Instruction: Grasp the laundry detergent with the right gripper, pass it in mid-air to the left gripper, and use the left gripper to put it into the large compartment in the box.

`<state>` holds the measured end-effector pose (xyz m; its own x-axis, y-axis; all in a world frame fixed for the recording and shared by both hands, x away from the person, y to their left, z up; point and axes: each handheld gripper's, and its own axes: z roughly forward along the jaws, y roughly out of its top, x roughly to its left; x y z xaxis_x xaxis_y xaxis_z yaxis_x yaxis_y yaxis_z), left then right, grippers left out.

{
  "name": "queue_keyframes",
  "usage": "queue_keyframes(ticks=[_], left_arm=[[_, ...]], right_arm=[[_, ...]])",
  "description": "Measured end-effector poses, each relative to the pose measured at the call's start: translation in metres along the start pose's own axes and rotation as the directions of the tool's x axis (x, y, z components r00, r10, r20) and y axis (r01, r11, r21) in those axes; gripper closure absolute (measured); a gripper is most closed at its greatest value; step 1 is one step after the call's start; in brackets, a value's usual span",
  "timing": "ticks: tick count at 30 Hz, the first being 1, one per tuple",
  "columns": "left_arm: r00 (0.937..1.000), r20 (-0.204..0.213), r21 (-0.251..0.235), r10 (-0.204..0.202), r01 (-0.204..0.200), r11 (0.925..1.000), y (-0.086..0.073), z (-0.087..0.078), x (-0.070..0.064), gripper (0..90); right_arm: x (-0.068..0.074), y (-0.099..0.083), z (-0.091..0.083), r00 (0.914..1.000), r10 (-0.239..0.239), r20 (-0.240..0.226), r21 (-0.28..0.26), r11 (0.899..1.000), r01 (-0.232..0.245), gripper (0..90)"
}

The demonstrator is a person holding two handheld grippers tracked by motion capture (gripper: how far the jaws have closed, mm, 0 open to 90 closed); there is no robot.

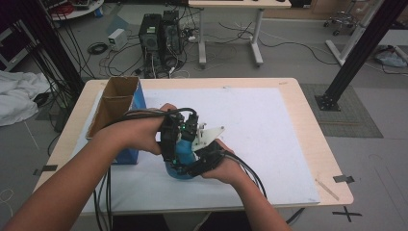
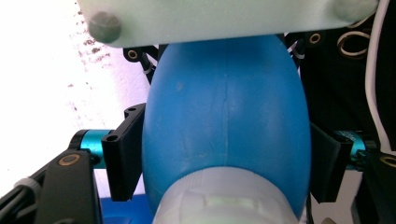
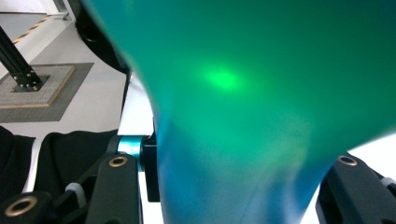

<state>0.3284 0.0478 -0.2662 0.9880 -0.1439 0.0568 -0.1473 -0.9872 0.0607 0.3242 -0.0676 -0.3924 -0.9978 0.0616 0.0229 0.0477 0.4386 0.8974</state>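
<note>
A blue egg-shaped rubber bulb (image 1: 183, 159) with a pale grey collar at one end is held just above the white mat, between both hands. My left gripper (image 1: 171, 142) comes at it from the left. In the left gripper view its black jaws press both flanks of the bulb (image 2: 224, 107), so the left gripper (image 2: 225, 158) is shut on it. My right gripper (image 1: 204, 161) reaches in from the lower right. In the right gripper view the bulb (image 3: 261, 93) looms blue-green and blurred, and the right gripper (image 3: 243, 179) is closed around its narrower part.
An open cardboard box (image 1: 115, 103) with a blue side stands at the table's left, close to the left forearm. The white mat (image 1: 269, 134) covers most of the wooden table (image 1: 308, 120). Computer towers and cables lie on the floor beyond.
</note>
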Motion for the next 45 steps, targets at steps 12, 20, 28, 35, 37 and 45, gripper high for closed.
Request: queue_keyframes(ticks=[12,20,28,35,37,45], left_arm=[[1.0000,-0.008,0.010,0.004,-0.004,0.9999,0.000,0.000,0.000,33.2],[0.9999,0.014,0.011,-0.001,0.001,0.9999,0.000,0.000,0.000,38.2],[0.9997,0.020,0.055,-0.012,0.011,0.9984,0.003,0.000,-0.001,38.7],[1.0000,-0.006,0.046,0.000,0.000,0.9989,0.005,-0.006,-0.005,38.9],[1.0000,-0.004,0.049,-0.001,0.001,0.9988,0.006,-0.008,-0.004,39.0],[0.9999,0.007,0.034,-0.014,0.014,0.9993,0.005,-0.013,-0.003,38.9]], right_arm=[[0.000,0.001,0.001,1.0000,-0.002,-0.003,-0.004,1.000,0.002,45.8],[0.001,0.001,0.001,1.0000,-0.007,-0.002,-0.001,1.000,0.007,45.8],[0.002,0.002,0.002,0.9998,-0.015,-0.012,0.009,1.000,0.015,45.6],[0.006,0.005,-0.001,0.9992,-0.032,0.025,-0.010,0.999,0.032,44.6],[0.007,0.006,-0.001,0.9990,-0.028,0.036,-0.012,1.000,0.029,43.9],[0.006,0.006,-0.004,0.9996,-0.013,0.024,0.006,1.000,0.013,39.6]])
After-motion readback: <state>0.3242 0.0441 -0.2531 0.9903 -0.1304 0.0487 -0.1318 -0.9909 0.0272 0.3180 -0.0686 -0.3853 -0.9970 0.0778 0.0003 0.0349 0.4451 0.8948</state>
